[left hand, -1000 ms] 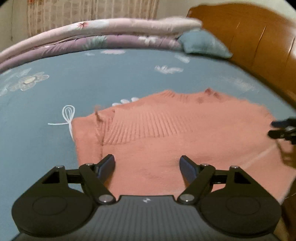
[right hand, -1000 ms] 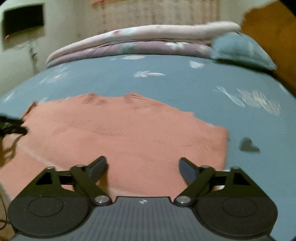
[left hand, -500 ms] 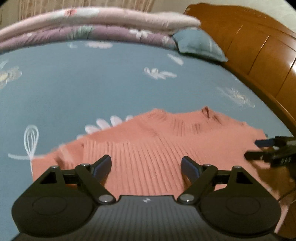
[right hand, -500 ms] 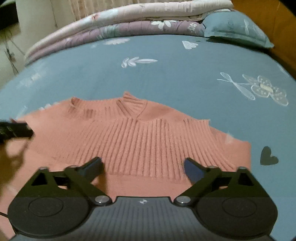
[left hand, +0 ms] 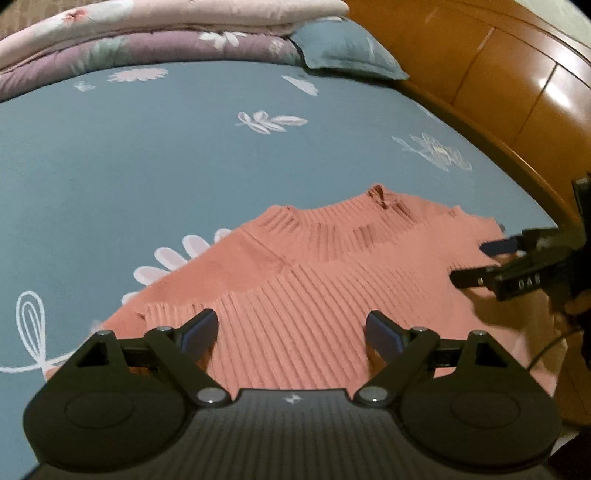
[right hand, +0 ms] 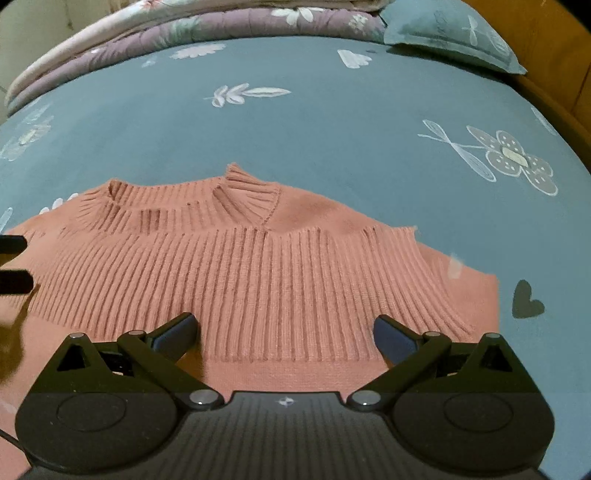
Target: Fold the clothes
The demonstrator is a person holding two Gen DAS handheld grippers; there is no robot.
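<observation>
Blue-grey floral sheet on the bed (right hand: 332,122), largest item. Folded quilts (left hand: 155,40) stacked at its far edge, beside a matching pillow (right hand: 450,33). Wooden headboard (left hand: 498,85) along the bed's side. Salmon ribbed-knit sweater (right hand: 251,273) lying folded on the sheet, ribbed hem uppermost. My left tool (left hand: 291,332) and right tool (right hand: 284,332): both gaping over the knit, gripping nothing, the left's jaws having just been opening.
</observation>
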